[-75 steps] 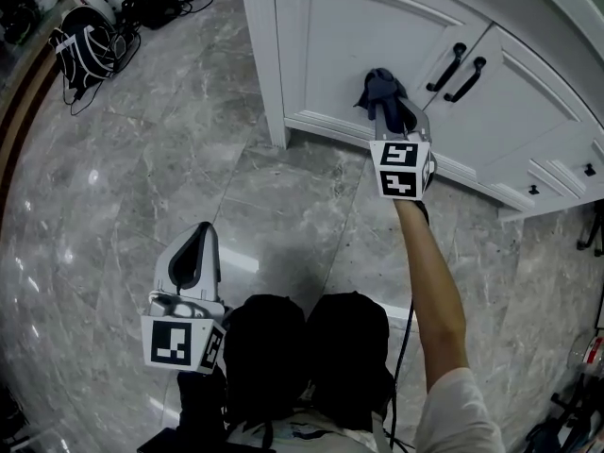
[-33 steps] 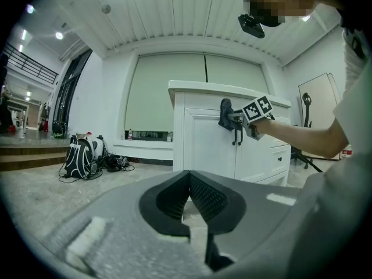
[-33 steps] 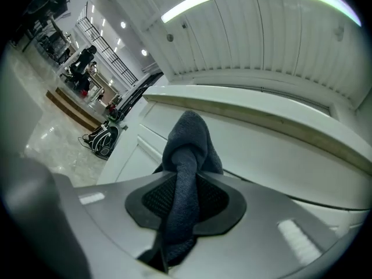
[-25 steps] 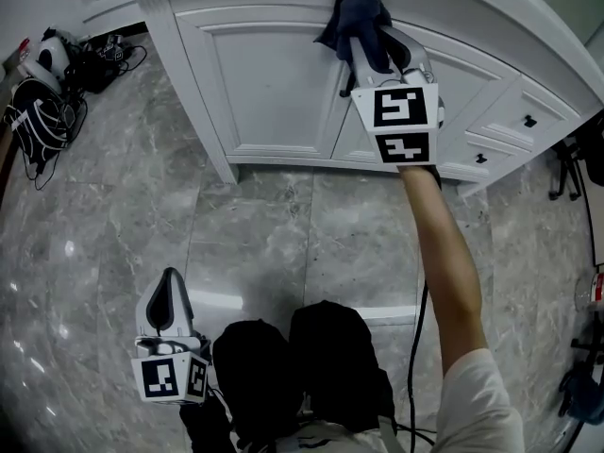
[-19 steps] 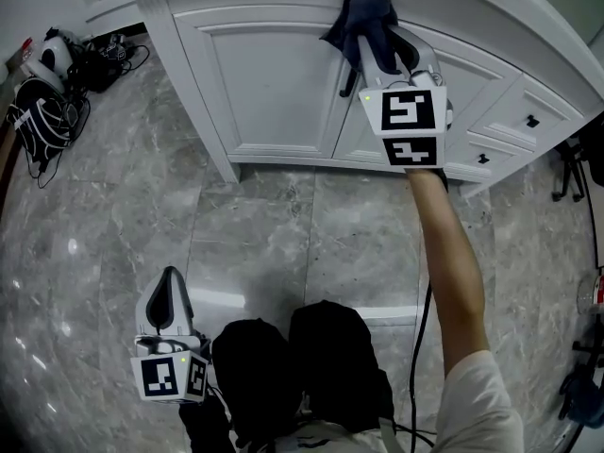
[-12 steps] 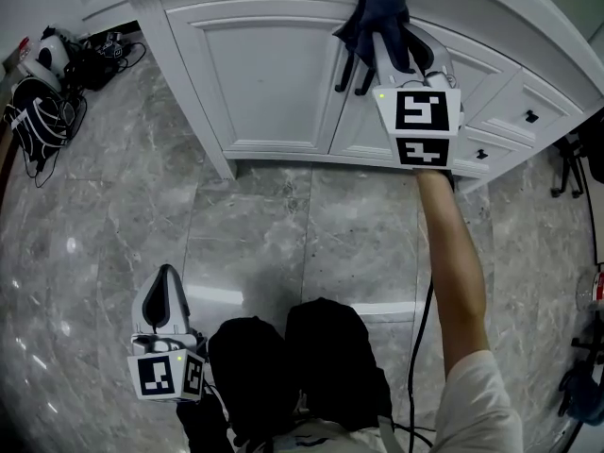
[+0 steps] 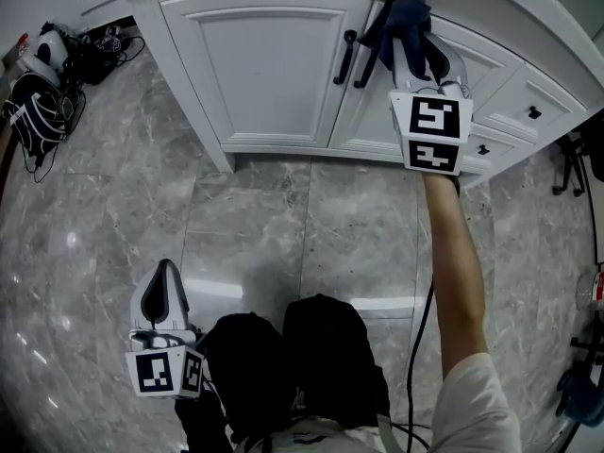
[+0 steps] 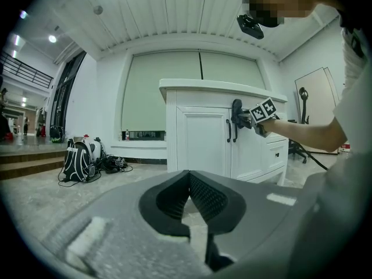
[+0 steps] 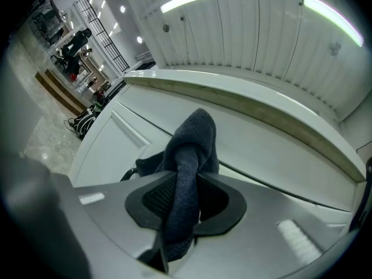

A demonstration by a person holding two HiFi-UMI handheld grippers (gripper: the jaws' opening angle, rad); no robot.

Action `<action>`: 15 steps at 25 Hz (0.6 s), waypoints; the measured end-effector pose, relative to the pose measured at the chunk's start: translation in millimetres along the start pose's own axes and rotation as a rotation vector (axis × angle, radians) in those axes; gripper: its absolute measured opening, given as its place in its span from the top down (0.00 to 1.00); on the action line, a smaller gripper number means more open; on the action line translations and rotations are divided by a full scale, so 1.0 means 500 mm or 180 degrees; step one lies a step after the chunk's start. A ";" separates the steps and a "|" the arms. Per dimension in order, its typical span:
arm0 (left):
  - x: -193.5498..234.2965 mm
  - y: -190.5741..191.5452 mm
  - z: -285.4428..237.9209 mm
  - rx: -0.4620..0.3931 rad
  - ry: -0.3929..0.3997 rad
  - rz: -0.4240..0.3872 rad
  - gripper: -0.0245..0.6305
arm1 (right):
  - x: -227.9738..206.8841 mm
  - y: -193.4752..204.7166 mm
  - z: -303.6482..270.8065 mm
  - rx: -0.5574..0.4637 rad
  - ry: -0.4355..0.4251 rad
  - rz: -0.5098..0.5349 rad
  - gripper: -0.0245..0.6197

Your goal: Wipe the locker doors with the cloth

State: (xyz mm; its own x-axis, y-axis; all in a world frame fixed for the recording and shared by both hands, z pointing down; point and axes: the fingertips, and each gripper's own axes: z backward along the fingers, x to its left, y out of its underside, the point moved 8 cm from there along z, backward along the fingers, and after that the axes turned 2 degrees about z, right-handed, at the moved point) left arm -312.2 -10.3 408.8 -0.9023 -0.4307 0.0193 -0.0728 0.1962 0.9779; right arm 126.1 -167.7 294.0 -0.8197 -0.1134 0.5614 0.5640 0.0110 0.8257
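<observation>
The right gripper (image 7: pixel 412 45) (image 9: pixel 183 205) is clamped on the cloth (image 7: pixel 401 12) (image 9: pixel 189 150), which fills the gap between its jaws. The right arm (image 7: pixel 453 272) is stretched straight forward, forearm bare, and holds the gripper high, its jaws aimed at the right door (image 7: pixel 377 111). The cloth is dark blue. Its long axis runs along the gripper, from between the jaws out past the tips, and it ends in a folded bunch. That bunch sits at the top of the right door, just under the counter (image 9: pixel 244 106) and just right of the two black handles (image 7: pixel 346 57). Whether it presses on the door I cannot tell.

The left gripper (image 7: pixel 162 281) (image 8: pixel 189 199) is held low beside the person's legs (image 7: pixel 302 357). It points forward over the floor (image 7: pixel 283 225), its jaws pressed together on nothing. The left door (image 7: pixel 274 64) is bare. A backpack (image 7: pixel 38 102) lies on the floor well off to the left.
</observation>
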 end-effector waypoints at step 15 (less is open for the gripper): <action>-0.022 -0.007 0.000 -0.0059 -0.0054 -0.0064 0.96 | 0.077 0.149 0.010 0.0278 -0.0148 -0.0282 0.83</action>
State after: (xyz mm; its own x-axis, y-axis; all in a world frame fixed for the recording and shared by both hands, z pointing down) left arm -301.8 -6.4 405.4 -0.9078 -0.4194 -0.0039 -0.0834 0.1713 0.9817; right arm 135.8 -166.2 377.4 -0.8709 -0.0715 0.4863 0.4799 0.0898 0.8727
